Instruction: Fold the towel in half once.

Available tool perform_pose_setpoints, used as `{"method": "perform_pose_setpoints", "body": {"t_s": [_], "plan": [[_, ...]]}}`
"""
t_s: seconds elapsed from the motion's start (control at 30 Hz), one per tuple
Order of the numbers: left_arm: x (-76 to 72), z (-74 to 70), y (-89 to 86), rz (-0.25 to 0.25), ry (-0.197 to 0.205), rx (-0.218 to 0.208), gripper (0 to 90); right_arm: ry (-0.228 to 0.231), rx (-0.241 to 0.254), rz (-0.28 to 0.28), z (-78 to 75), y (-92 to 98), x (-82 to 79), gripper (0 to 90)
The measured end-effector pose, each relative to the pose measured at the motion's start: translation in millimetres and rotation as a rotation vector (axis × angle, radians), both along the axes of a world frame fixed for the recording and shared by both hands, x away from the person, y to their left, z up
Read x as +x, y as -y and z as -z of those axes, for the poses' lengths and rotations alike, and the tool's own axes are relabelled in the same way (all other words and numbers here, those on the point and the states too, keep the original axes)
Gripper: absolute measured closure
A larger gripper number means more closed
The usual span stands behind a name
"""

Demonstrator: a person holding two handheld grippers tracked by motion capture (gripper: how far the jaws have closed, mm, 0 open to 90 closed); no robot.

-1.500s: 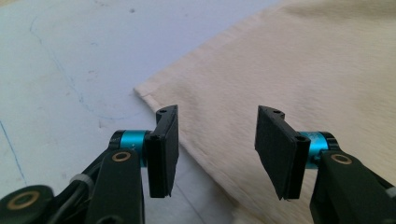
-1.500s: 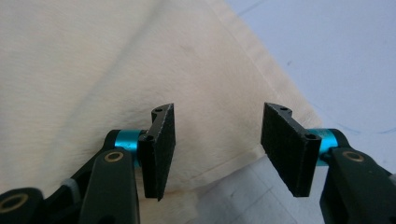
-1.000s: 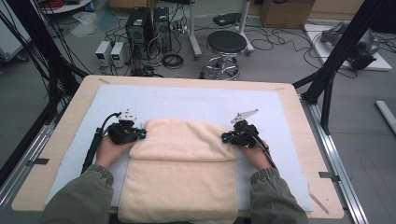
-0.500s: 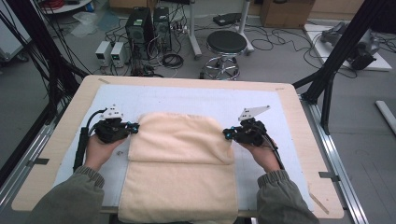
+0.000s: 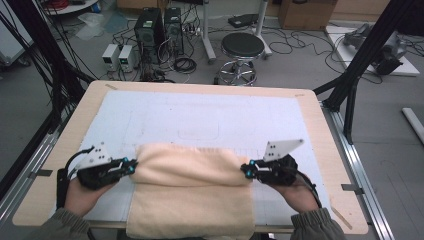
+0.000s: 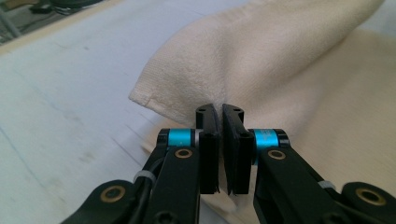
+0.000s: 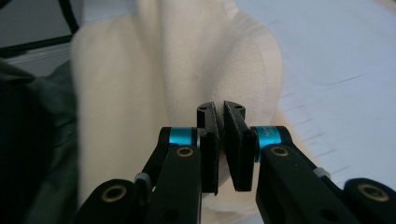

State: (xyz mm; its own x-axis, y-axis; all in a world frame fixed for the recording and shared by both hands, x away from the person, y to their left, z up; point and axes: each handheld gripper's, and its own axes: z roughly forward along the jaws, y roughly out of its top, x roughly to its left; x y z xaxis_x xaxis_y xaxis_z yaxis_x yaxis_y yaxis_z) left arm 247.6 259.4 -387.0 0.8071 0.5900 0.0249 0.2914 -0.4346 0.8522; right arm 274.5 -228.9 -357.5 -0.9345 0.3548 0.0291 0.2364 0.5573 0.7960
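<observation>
left gripper point(image 5: 131, 166): jaws clamped on the left edge of the towel point(image 5: 192, 192), cloth pinched at the tips
right gripper point(image 5: 246, 170): jaws clamped on the towel's right edge, same pinch
towel position: near edge of table point(image 5: 310, 107), on the pale blue mat point(image 5: 200, 117), strung between both grippers
towel look: cream terry, folded, top layer lifted into a rounded hump above the flat lower layer, front hanging over the table edge

Cream towel point(image 5: 192, 195), folded, near table edge
</observation>
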Motion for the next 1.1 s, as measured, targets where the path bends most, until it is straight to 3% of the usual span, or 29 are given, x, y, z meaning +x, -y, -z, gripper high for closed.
{"method": "perform_pose_setpoints", "body": {"t_s": [0.13,0.23,0.3,0.5,0.77,0.97,1.1], "plan": [[-21.1,7.2,-4.1,0.075,-0.059,0.009,79.8,-0.041,-0.024,-0.04,15.1,1.9,-22.8,77.7],[-20.0,4.4,-7.1,0.046,-0.049,0.025,67.8,-0.032,-0.012,-0.02,17.5,5.6,-23.7,71.9],[-11.9,2.7,-9.7,0.015,-0.047,0.011,63.4,-0.017,-0.003,0.005,16.7,6.9,-16.9,68.4],[20.7,10.9,-4.6,-0.059,-0.039,0.002,58.5,0.024,-0.048,0.072,22.1,0.3,16.0,60.9],[69.1,27.7,10.4,-0.129,-0.092,0.053,49.4,-0.011,-0.067,0.159,45.9,-2.2,58.3,51.9],[83.8,43.6,15.7,-0.139,-0.119,0.134,43.8,-0.044,-0.12,0.164,64.5,-5.2,76.3,45.6],[88.0,48.0,16.6,-0.14,-0.124,0.127,41.7,-0.078,-0.143,0.172,74.2,-5.9,82.4,42.2]]}}
